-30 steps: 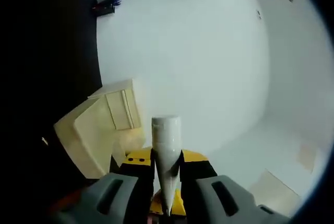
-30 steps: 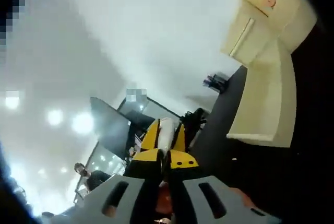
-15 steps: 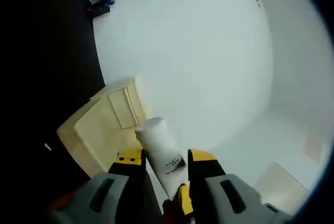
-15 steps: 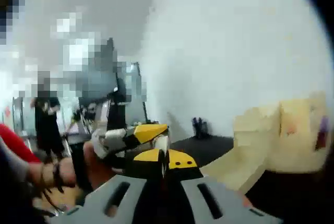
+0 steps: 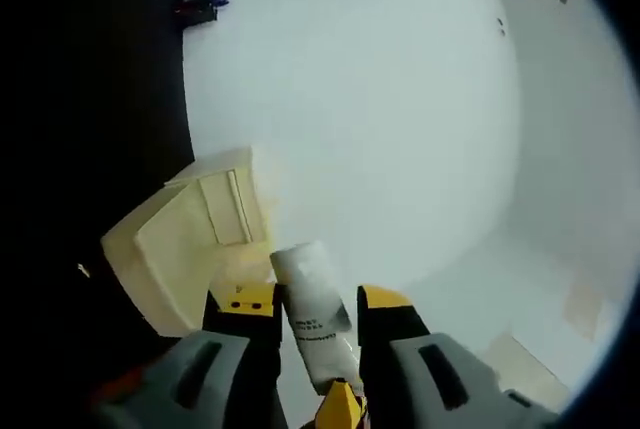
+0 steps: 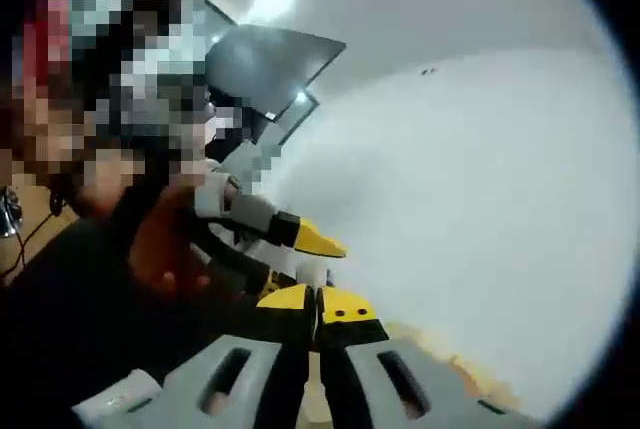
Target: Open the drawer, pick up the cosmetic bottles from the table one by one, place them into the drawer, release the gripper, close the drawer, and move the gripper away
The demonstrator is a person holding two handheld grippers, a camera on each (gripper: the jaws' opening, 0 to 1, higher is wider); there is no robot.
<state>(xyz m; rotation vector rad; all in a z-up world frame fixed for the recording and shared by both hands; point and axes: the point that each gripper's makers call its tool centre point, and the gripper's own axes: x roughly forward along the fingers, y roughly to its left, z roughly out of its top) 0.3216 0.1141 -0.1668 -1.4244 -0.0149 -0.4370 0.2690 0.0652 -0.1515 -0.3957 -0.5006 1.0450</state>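
A white cosmetic tube (image 5: 312, 314) stands tilted between the yellow-tipped jaws of my left gripper (image 5: 315, 301), which is open, with a small gap on the tube's right side. Just behind it and to the left is the pale wooden drawer box (image 5: 190, 234), seen at an angle on a black table (image 5: 90, 149). My right gripper (image 6: 317, 305) is shut with nothing between its jaws. The left gripper (image 6: 305, 247) comes into the right gripper view from the left, held by a hand (image 6: 165, 249), with a bit of white showing under its yellow tip.
A white wall (image 5: 380, 99) lies behind the box. A small dark and blue object (image 5: 205, 2) sits at the far end of the black table. A person in dark clothes (image 6: 80, 329) is close on the left. A strip of pale wood (image 6: 450, 367) shows low right.
The left jaws have gone from shut on the tube's thin end to open, and the tube has tilted and sunk between them. The right gripper view has swung round toward the person and the left gripper.
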